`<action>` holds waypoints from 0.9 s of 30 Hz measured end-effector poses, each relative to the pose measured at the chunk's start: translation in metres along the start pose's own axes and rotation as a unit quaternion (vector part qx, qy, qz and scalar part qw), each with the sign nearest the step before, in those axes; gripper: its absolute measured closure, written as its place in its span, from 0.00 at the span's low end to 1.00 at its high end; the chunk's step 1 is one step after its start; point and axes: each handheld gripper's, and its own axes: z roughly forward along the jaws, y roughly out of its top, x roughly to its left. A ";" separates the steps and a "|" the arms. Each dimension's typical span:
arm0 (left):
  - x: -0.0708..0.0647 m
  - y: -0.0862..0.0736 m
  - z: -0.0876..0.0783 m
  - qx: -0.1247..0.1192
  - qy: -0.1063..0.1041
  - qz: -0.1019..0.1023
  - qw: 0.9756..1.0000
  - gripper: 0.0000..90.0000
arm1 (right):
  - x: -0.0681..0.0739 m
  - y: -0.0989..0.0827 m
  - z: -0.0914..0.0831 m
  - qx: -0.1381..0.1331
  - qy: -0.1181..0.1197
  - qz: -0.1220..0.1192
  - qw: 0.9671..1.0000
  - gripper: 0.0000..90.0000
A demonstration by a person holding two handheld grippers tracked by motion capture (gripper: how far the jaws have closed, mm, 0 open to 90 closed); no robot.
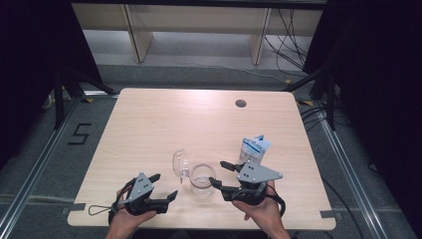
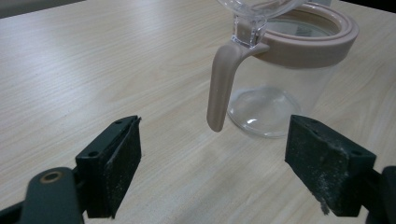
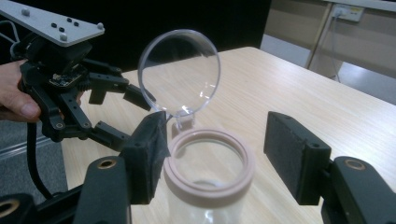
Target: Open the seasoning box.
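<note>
Table (image 1: 149, 124) with a clear jar (image 1: 202, 180) near its front edge, hinged lid (image 1: 179, 163) flipped upright and a small packet (image 1: 255, 148) toward the right edge. Right gripper (image 3: 215, 149), jaws released, straddles the jar's pink rim (image 3: 210, 184) without pressing; judged best to centre the jaws before any squeeze. Left gripper (image 2: 215, 163), also released, faces the handle (image 2: 223, 84) and should stay clear of the lid
</note>
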 end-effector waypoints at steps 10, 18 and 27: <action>0.000 0.000 0.000 0.000 0.003 -0.002 1.000 0.20 | -0.010 -0.020 -0.030 -0.017 -0.043 0.040 0.998 0.41; 0.000 0.001 0.000 0.000 0.005 -0.005 1.000 0.20 | -0.022 -0.042 -0.050 -0.011 -0.075 0.057 0.995 0.37; 0.001 0.002 0.002 0.002 0.005 -0.010 1.000 0.19 | -0.044 -0.059 -0.065 -0.041 -0.119 0.096 0.987 0.18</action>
